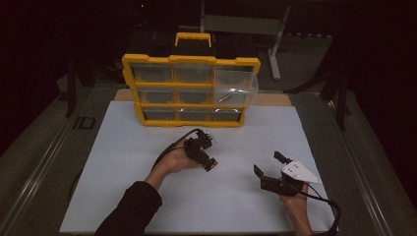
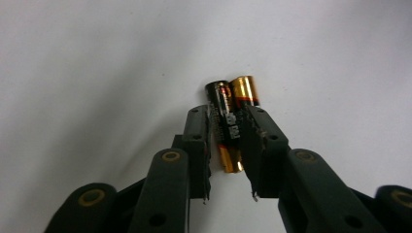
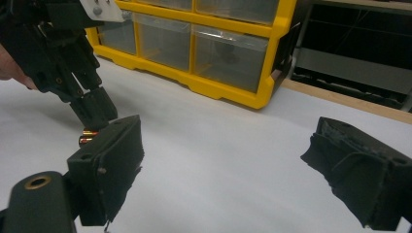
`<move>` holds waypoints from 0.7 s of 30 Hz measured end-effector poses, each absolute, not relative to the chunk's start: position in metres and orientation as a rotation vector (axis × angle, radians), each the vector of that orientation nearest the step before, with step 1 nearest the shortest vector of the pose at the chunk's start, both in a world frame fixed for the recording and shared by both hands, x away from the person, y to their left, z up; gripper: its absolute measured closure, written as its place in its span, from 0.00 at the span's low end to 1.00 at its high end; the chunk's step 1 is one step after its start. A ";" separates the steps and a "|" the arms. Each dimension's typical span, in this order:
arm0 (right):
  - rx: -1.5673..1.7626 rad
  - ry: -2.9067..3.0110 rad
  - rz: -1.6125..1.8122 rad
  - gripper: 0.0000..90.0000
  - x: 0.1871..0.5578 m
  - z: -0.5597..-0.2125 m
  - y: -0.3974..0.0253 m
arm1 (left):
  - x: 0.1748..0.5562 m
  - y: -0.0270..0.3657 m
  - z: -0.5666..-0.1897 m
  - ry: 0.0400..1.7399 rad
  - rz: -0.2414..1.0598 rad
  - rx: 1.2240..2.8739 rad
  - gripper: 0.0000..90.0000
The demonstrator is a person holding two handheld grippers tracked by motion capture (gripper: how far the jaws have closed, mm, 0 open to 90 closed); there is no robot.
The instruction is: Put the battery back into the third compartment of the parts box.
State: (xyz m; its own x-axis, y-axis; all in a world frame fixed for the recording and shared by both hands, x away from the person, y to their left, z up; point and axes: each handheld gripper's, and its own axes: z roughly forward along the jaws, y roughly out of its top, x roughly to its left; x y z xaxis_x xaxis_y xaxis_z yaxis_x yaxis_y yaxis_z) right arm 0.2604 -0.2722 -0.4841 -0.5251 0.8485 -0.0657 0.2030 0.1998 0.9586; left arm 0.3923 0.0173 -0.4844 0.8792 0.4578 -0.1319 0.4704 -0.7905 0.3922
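Two AA batteries lie side by side on the white mat [image 1: 123, 187]. My left gripper [image 2: 227, 116] points down at them and is shut on the black-and-gold battery [image 2: 228, 131], its pads pressing both sides. The second battery [image 2: 244, 90] lies touching it on the right, outside the jaws. In the high view the left gripper [image 1: 211, 166] sits at the mat's middle. My right gripper [image 1: 267, 162] hovers open to its right with nothing between its fingers. In the right gripper view, the right gripper [image 3: 228, 141] faces the left gripper [image 3: 92, 109] and the batteries [image 3: 87, 138].
A yellow drawer organizer [image 1: 191, 60] stands at the mat's far edge. Its top right clear drawer [image 1: 237, 83] is pulled out, with a small metal item [image 1: 224, 98] inside. A wooden board edge [image 3: 340, 99] runs behind the organizer.
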 end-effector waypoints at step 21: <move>0.975 1.866 1.346 0.13 0.260 -0.484 -0.271 | 0.390 0.010 -0.494 0.688 0.069 2.688 0.84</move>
State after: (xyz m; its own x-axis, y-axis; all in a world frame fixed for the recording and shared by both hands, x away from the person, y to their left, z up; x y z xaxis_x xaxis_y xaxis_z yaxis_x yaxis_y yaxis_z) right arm 0.2602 -0.2713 -0.4841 -0.5261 0.8476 -0.0689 0.2018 0.2031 0.9581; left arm 0.3897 0.0097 -0.4939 0.8800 0.4731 -0.0419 0.4552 -0.8151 0.3584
